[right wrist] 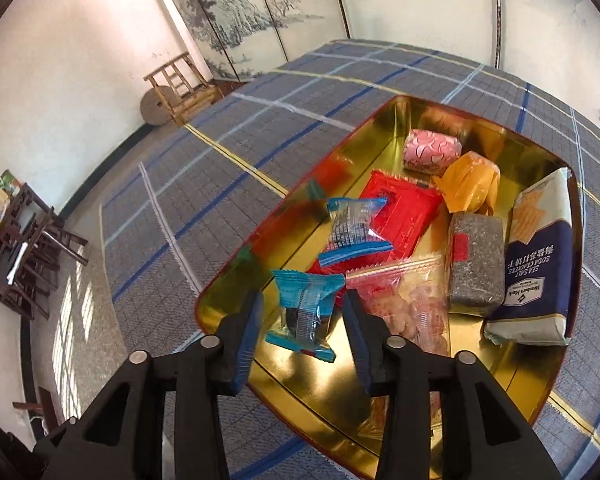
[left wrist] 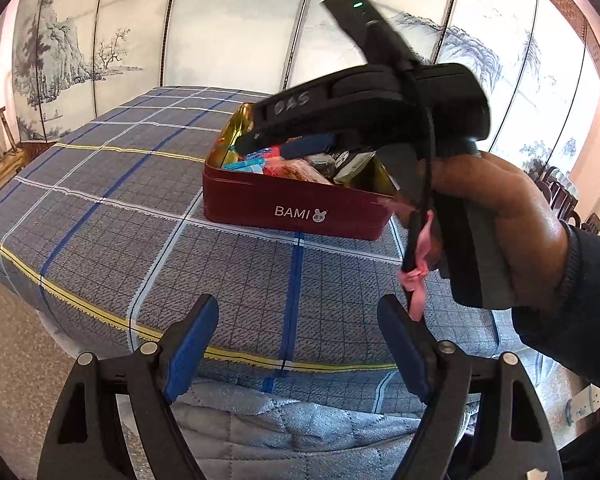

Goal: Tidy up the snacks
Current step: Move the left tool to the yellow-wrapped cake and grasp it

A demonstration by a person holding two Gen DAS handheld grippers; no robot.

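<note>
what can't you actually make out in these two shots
- Left wrist view: most of what is inside the red tin is hidden by the right gripper reaching over it, which is motion-blurred.
- Right wrist view: the small print on the blue snack packet between the open fingers is too small to read, and whether it touches them is unclear.
- Right wrist view: the tin's near corner is cut off behind the gripper body.
- Left gripper: open, holding nothing.
</note>
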